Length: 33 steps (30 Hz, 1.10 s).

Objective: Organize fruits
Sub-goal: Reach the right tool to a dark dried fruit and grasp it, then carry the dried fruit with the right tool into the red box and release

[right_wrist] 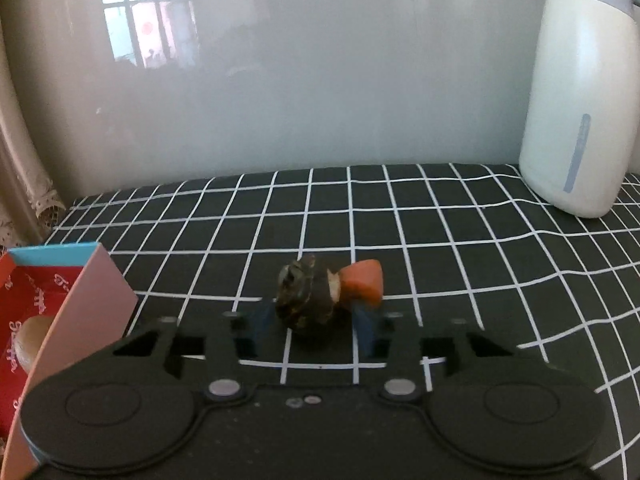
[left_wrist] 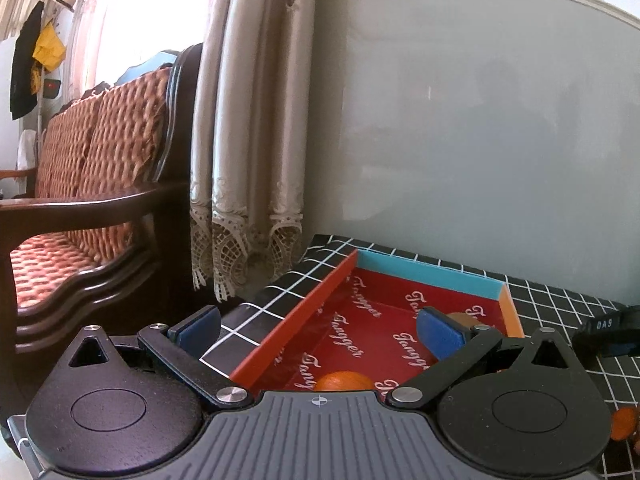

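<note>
Setting: black tablecloth (right_wrist: 400, 216) with a white grid, against a pale wall; a white appliance (right_wrist: 576, 112) stood at the far right.
Box: a red-lined box (left_wrist: 428, 274) sat at the cloth's left end, an orange fruit (left_wrist: 344, 381) and a brown one (right_wrist: 34, 338) inside.
Left gripper (left_wrist: 316, 332): jaws wide apart, empty, hovering over the box.
Right gripper (right_wrist: 312, 326): fingers drawn in around a dark knobbly fruit (right_wrist: 306, 296) on the cloth; contact looked likely, the grip shallow.
Beside it: an orange wedge (right_wrist: 364, 280) touching the dark fruit.
Risk: the lumpy fruit could twist out of the shallow grip on lifting, or nudge the wedge away.
</note>
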Motion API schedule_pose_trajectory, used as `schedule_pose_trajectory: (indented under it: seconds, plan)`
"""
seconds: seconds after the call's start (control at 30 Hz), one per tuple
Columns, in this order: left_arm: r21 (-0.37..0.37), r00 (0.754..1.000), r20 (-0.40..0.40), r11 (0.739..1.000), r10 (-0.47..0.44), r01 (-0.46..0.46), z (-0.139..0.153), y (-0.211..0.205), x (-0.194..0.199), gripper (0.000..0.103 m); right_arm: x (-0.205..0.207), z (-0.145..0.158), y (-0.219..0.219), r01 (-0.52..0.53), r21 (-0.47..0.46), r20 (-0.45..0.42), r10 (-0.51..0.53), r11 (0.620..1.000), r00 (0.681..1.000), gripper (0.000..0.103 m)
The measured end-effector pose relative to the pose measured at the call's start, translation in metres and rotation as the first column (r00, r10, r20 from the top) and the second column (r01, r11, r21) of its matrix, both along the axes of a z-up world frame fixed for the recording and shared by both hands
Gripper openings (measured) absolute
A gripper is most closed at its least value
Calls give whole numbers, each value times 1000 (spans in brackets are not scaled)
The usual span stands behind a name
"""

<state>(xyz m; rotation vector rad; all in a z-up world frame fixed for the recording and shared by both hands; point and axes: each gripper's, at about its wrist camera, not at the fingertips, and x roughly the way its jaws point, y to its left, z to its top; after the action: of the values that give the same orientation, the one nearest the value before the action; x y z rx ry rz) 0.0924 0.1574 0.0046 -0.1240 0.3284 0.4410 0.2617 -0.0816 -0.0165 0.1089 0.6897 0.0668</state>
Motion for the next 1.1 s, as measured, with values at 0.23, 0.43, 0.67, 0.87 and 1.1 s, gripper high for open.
schedule_pose_trajectory:
  seconds: [0.23, 0.43, 0.67, 0.87, 1.1]
  plan:
    - [-3, 1000, 0, 1000, -1, 1, 1, 7, -2, 103, -6, 0, 18, -44, -87, 39, 47, 995, 998, 26]
    - [-17, 1000, 3, 1000, 5, -5, 1, 11, -4, 103, -24, 0, 23, -94, -129, 51, 101, 987, 994, 25]
    - [-28, 1000, 9, 1000, 7, -7, 3, 12, -5, 103, -49, 14, 19, -135, -116, 83, 146, 984, 986, 21]
    - [-22, 1000, 4, 1000, 8, -8, 2, 12, -6, 103, -55, 21, 17, -165, -110, 83, 175, 980, 981, 21]
    - [-21, 1000, -4, 1000, 10, -10, 1, 16, -4, 103, -41, 11, 29, -158, -150, 62, 169, 976, 984, 24]
